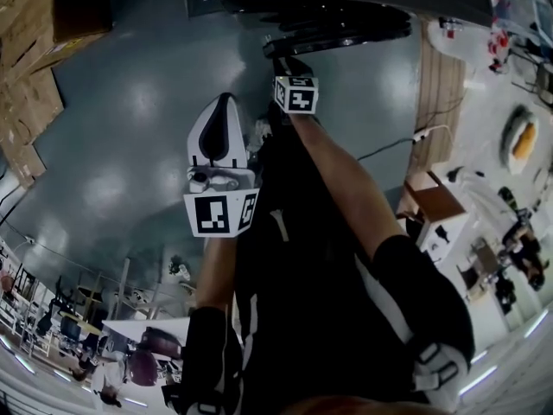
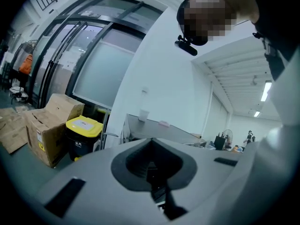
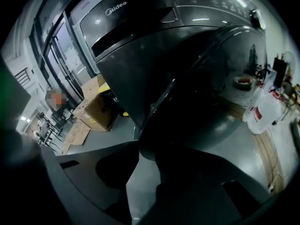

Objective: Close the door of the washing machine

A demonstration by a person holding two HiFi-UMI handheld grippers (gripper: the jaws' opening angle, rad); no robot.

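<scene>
Looking steeply down on grey-blue floor [image 1: 130, 128], glossy, filling most of the head view. At its far edge, dark grey washing machine [image 3: 140, 32], front-loading, brand lettering on the top panel. Round door [image 3: 201, 93] swung out from the machine's front toward the near side, dark and glossy, looming just past the jaws in the right gripper view. Not yet shut.

Nearer, dark trousers [image 1: 320, 301] of the person, both forearms stretched out toward the machine. Flattened and whole cardboard boxes [image 1: 26, 85] on the floor at far left. Wood-patterned strip [image 1: 441, 85] along the right, white bag [image 3: 265, 111] standing near it. Black bin [image 2: 82, 137] with yellow lid just right of a box in the left gripper view.

Reaching to the door's near edge and tilted down at it, right gripper [image 1: 283, 54]. Jaws about half apart, lower rim of the door caught between the tips, pads on it. Wedge of floor showing through the gap nearer the camera.

Held back, well apart from the machine and left of the right arm, left gripper [image 1: 223, 102], aimed out across the room. Jaws pressed together, nothing between them.

Smallest: marker cube [image 1: 296, 93] on the right gripper's back, and another on the left.
</scene>
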